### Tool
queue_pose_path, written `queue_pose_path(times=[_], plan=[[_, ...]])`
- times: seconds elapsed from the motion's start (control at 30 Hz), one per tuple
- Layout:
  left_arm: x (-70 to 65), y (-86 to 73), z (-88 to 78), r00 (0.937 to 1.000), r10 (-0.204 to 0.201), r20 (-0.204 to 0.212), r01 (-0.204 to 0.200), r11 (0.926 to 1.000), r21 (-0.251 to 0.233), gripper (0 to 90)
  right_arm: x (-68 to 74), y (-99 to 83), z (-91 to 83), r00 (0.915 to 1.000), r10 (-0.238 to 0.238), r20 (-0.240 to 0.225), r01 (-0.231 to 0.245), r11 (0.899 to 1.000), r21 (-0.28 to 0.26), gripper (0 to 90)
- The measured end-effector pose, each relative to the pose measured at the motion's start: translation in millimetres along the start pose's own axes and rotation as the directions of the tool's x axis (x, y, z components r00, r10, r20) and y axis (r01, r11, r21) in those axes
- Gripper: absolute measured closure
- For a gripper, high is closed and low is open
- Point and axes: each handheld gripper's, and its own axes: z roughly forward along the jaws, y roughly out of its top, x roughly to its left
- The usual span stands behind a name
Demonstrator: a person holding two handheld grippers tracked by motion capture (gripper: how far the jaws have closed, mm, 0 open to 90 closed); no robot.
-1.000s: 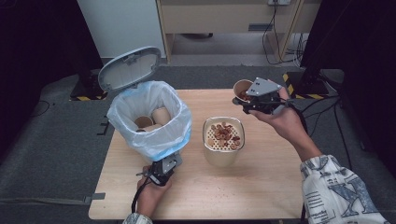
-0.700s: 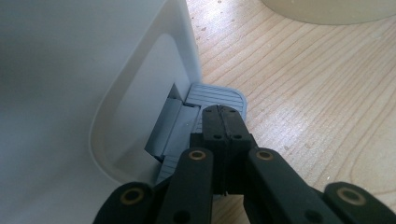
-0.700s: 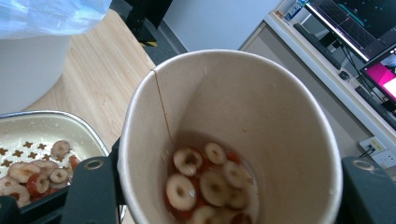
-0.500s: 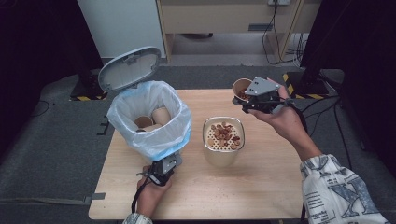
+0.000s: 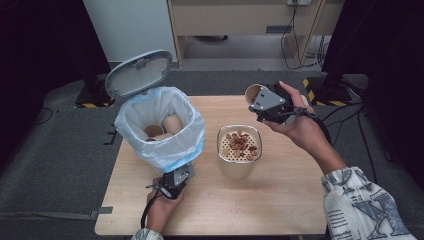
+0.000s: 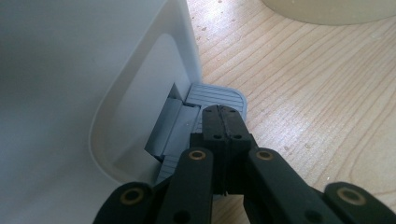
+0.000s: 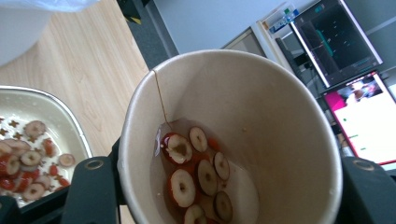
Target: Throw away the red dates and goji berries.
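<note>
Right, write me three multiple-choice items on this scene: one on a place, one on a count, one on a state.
1. Where do the left gripper's shut jaws rest?
A. On the bin's pedal
B. In the strainer
C. On the bin's lid

2. How many paper cups lie in the bin?
A. None
B. Two
C. Five

3. How is the bin's lid?
A. Shut
B. Lying on the table
C. Raised open

Answers:
1. A: the left gripper view has the jaw tips on the grey ribbed pedal.
2. B: the high view shows two cups inside the bag.
3. C: the lid stands up behind the bin.
</note>
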Motion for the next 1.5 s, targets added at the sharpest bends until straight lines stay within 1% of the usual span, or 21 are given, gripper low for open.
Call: queue_pose_path(times=[0.23,0.5,0.7,0.73,0.77,0.8,0.83,0.87,0.93,0.97,1.0,1.07,1.1,1.13,1.3,1.4,1.5], plan=[[0.1,-0.1,-0.1,1.0,-0.001,0.0,0.001,1.0,0.0,89.4,-1.7,1.0,-0.1,0.9999,-0.015,0.004,0.015,1.0,0.01,35.5],[0.2,-0.1,0.0,1.0,0.0,0.001,0.0,1.0,0.0,89.4,-3.3,3.4,0.5,0.9998,-0.017,0.002,0.017,1.0,0.01,35.4],[0.3,-0.2,0.0,1.0,-0.004,0.002,0.004,1.0,-0.001,89.5,-3.8,5.8,0.5,0.9991,-0.042,0.012,0.041,0.999,0.014,35.4],[0.3,-0.2,0.0,1.0,-0.004,0.002,0.004,1.0,-0.001,89.4,-3.8,6.5,0.3,0.9986,-0.049,0.017,0.049,0.999,0.02,35.5],[0.2,-0.1,-0.1,1.0,-0.003,0.002,0.003,1.0,0.0,89.5,-2.9,7.9,0.7,0.9968,-0.076,0.024,0.076,0.997,0.029,35.5],[0.1,-0.1,0.1,1.0,-0.004,0.0,0.004,1.0,-0.001,89.5,-2.9,7.9,0.7,0.9968,-0.076,0.024,0.076,0.997,0.029,35.5],[0.2,-0.1,0.0,1.0,-0.003,0.001,0.003,1.0,0.0,89.4,-1.6,8.9,0.6,0.9949,-0.097,0.026,0.096,0.995,0.036,35.5],[0.2,-0.1,-0.1,1.0,-0.003,0.001,0.003,1.0,0.0,89.5,0.3,10.3,0.3,0.9906,-0.132,0.036,0.13,0.99,0.049,35.5],[0.2,-0.1,0.0,1.0,-0.004,0.001,0.004,1.0,0.0,89.4,3.4,11.7,0.2,0.9862,-0.16,0.042,0.158,0.986,0.055,35.6],[0.2,-0.1,0.0,1.0,-0.004,0.001,0.004,1.0,0.0,89.4,5.6,12.5,0.3,0.9803,-0.192,0.046,0.189,0.98,0.064,35.6],[0.1,-0.1,0.0,1.0,-0.004,0.001,0.004,1.0,0.0,89.4,5.6,12.5,0.3,0.9803,-0.192,0.046,0.189,0.98,0.064,35.6],[0.1,-0.1,0.0,1.0,-0.004,0.001,0.004,1.0,-0.001,89.5,7.1,12.7,0.5,0.975,-0.216,0.053,0.212,0.975,0.073,35.5],[0.1,-0.1,0.0,1.0,-0.005,0.001,0.005,1.0,0.0,89.4,6.5,12.7,0.5,0.9745,-0.217,0.057,0.213,0.974,0.073,35.5],[0.2,-0.1,0.0,1.0,-0.006,0.002,0.006,1.0,-0.001,89.5,4.9,12.2,0.5,0.977,-0.204,0.061,0.2,0.977,0.074,35.5],[0.3,-0.3,0.2,1.0,-0.008,0.003,0.008,1.0,-0.004,89.4,5.5,13.1,0.6,0.9789,-0.197,0.053,0.194,0.979,0.068,35.5],[0.2,-0.1,0.0,1.0,-0.005,0.001,0.005,1.0,-0.001,89.4,6.8,14.8,0.3,0.9791,-0.197,0.049,0.194,0.979,0.064,35.5],[0.2,-0.2,0.1,1.0,-0.008,0.002,0.008,1.0,-0.002,89.5,7.4,17.0,-0.5,0.9765,-0.209,0.053,0.206,0.977,0.062,35.5]])
